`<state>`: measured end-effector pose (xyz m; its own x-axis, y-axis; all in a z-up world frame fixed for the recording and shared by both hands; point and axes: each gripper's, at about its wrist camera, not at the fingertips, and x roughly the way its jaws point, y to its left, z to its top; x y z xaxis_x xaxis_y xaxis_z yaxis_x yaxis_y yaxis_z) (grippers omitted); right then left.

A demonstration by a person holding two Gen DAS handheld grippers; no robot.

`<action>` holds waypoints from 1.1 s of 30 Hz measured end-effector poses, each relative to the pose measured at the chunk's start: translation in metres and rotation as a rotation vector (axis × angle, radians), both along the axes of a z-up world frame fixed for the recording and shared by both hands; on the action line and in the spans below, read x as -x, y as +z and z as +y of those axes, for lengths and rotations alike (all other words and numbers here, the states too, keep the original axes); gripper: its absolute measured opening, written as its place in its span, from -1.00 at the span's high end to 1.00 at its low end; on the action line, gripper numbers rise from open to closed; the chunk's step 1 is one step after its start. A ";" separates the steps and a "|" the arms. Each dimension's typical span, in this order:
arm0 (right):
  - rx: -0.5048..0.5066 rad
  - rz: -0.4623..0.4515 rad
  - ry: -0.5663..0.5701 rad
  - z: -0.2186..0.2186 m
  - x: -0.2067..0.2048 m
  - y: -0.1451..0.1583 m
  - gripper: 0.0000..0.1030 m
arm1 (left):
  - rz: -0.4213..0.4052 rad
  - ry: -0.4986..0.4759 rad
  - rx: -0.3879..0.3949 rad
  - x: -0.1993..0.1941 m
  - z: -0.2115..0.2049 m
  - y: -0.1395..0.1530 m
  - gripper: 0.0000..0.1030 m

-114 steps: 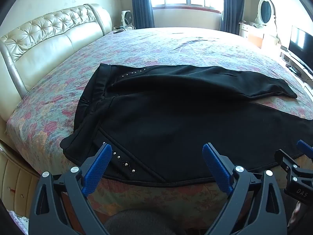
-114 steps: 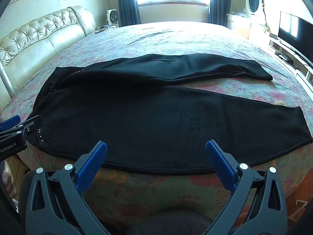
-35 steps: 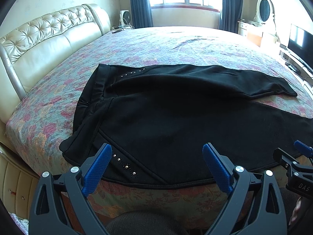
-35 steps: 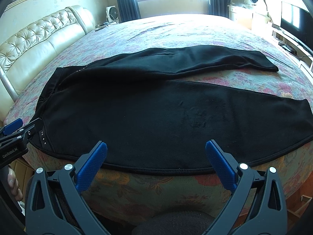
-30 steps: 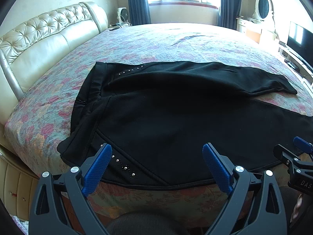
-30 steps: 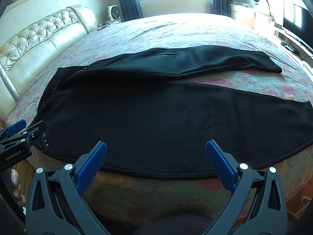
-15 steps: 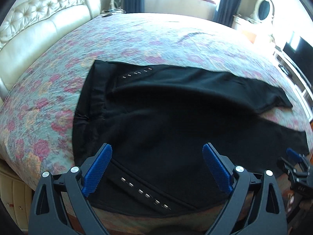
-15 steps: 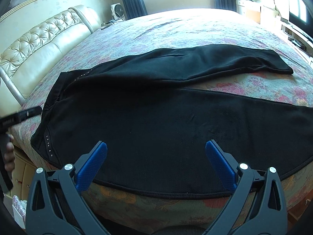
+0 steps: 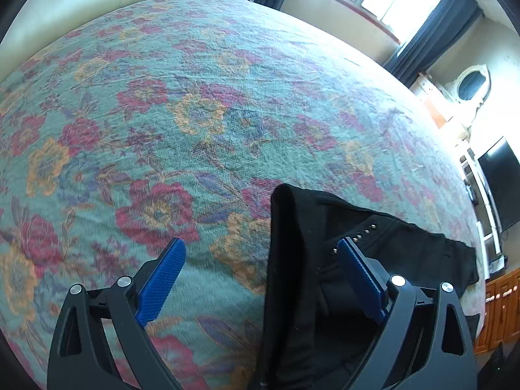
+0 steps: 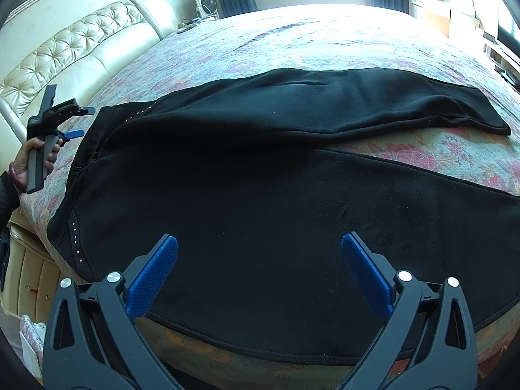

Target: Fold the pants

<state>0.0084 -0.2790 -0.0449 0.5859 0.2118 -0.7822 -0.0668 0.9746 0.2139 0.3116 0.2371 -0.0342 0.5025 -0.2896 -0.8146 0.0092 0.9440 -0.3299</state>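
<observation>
Left tongs (image 9: pixel 261 261), blue pads spread wide, gripping nothing, hover low over the waistband end of the black pants (image 9: pixel 341 279). The left pad (image 9: pixel 161 281) is over bare floral bedspread (image 9: pixel 195 104); the right pad is over the cloth, just beside a short row of small studs (image 9: pixel 356 235). The waistband's far corner sits just ahead, btwn the pads. Beyond the tongs, bedspread runs to a window w/ dark curtains.

Right tongs (image 10: pixel 259 271), also wide apart w/ nothing held, hang over the near pant leg, close to the bed's front edge. The pants (image 10: pixel 276 195) lie flat across the bed, waist to the tongs' left, legs splayed apart to the right, far leg well ahead. Far left, a hand holds the left tongs' handle (image 10: pixel 40 159) beside the waistband. A cream tufted headboard (image 10: pixel 74 48) stands behind it.
</observation>
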 end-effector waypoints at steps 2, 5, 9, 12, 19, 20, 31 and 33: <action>0.002 0.008 0.014 0.004 -0.003 -0.002 -0.96 | 0.027 -0.048 -0.002 -0.016 -0.005 -0.011 -0.81; -0.017 0.028 0.031 0.005 -0.008 -0.006 -0.96 | 0.035 -0.125 -0.002 -0.031 -0.023 -0.017 -0.81; -0.059 0.033 0.061 0.006 -0.014 -0.008 -0.96 | 0.123 -0.169 -0.008 -0.049 -0.036 -0.030 -0.81; -0.087 0.037 0.092 0.005 -0.019 -0.008 -0.96 | 0.179 -0.185 -0.019 -0.052 -0.040 -0.042 -0.78; -0.112 -0.016 0.183 -0.017 -0.070 0.016 -0.96 | 0.157 -0.244 -0.009 -0.046 -0.044 -0.040 0.66; -0.101 -0.028 0.205 -0.023 -0.086 0.022 -0.96 | 0.148 -0.253 -0.034 -0.046 -0.048 -0.039 0.70; 0.056 0.119 0.558 -0.020 -0.300 0.025 -0.34 | 0.121 -0.284 -0.021 -0.047 -0.048 -0.042 0.80; 0.093 0.157 0.609 -0.012 -0.315 0.014 -0.34 | 0.114 -0.293 -0.012 -0.048 -0.047 -0.043 0.78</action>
<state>0.3235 -0.2911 -0.0306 0.2584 0.3982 -0.8801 -0.5897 0.7866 0.1828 0.3594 0.1901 -0.0770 0.3046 -0.3983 -0.8652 0.2446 0.9106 -0.3331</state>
